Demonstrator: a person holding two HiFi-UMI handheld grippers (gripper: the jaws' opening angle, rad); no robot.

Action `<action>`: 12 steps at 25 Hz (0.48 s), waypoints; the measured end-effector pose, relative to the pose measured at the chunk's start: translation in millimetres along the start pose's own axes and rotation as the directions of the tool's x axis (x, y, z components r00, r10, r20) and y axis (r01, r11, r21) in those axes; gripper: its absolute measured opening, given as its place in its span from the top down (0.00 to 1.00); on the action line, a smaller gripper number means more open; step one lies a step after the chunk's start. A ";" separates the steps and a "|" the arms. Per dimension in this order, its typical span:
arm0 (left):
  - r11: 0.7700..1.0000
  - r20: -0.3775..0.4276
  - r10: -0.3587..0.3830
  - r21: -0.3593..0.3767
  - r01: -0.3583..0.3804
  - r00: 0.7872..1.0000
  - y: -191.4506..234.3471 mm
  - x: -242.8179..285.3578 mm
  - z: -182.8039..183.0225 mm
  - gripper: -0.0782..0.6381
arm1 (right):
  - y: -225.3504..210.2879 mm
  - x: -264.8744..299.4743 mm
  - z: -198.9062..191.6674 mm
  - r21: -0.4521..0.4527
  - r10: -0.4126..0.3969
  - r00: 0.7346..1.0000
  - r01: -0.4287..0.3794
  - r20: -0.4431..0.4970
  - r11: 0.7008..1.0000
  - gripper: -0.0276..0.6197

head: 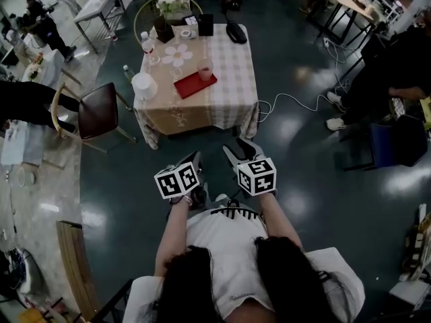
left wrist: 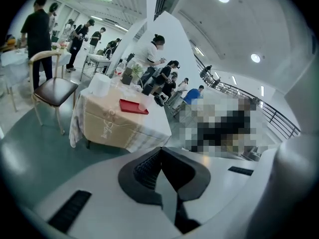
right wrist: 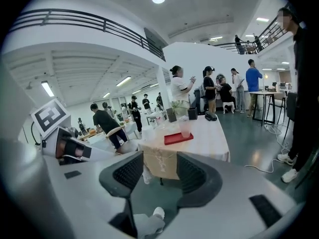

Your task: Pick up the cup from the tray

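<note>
Currently I'm only at the approach: the cup (head: 205,69) stands on the red tray (head: 194,85) on the desk (head: 232,79), well ahead of both tools. My right tool (right wrist: 158,171) has its jaws apart with nothing between them; my left tool (left wrist: 158,156) has its jaws together, empty. Next, I judge, I must close in and straddle the cup with the right tool before squeezing.

A large open hall, seemingly a shared lab or work space. It has a glossy dark floor (head: 303,180) and a railed mezzanine (right wrist: 84,26) at the right gripper view's upper left. Work desks (head: 345,0) stand at the head view's upper right. Cables (head: 286,96) trail beside a cloth-covered table (head: 232,79), and people (right wrist: 180,91) stand in groups.
</note>
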State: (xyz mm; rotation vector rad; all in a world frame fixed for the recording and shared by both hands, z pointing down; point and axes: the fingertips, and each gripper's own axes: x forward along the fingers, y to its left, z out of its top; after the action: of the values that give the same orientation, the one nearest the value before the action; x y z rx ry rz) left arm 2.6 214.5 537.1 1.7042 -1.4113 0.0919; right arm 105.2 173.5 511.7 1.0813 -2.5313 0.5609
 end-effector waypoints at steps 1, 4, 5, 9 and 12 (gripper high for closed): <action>1.000 -0.001 0.000 -0.001 0.000 1.000 0.3 2.5 0.4 0.88 | -1.2 1.2 -0.3 0.002 0.004 1.000 -0.004 -0.002 1.000 0.65; 1.000 0.001 0.006 0.001 -0.006 1.000 1.1 10.7 6.0 0.88 | -4.6 6.0 2.5 -0.001 0.017 1.000 -0.017 0.000 1.000 0.60; 1.000 -0.001 0.007 0.002 -0.007 1.000 0.7 13.6 7.5 0.88 | -6.2 7.0 3.4 -0.003 0.020 1.000 -0.020 0.001 1.000 0.59; 1.000 -0.013 0.004 0.011 -0.003 1.000 -0.3 26.6 16.4 0.88 | -17.3 14.6 9.9 0.001 0.015 1.000 -0.015 0.002 1.000 0.57; 1.000 -0.014 0.003 0.021 -0.003 1.000 2.0 38.7 30.1 0.88 | -26.4 26.7 20.5 0.000 0.009 1.000 -0.009 0.016 1.000 0.56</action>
State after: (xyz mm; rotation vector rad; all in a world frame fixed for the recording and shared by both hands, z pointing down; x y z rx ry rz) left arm 0.6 165.6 542.1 1.7151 -1.4070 0.1202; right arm 104.2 130.8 511.7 1.0790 -2.5514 0.5569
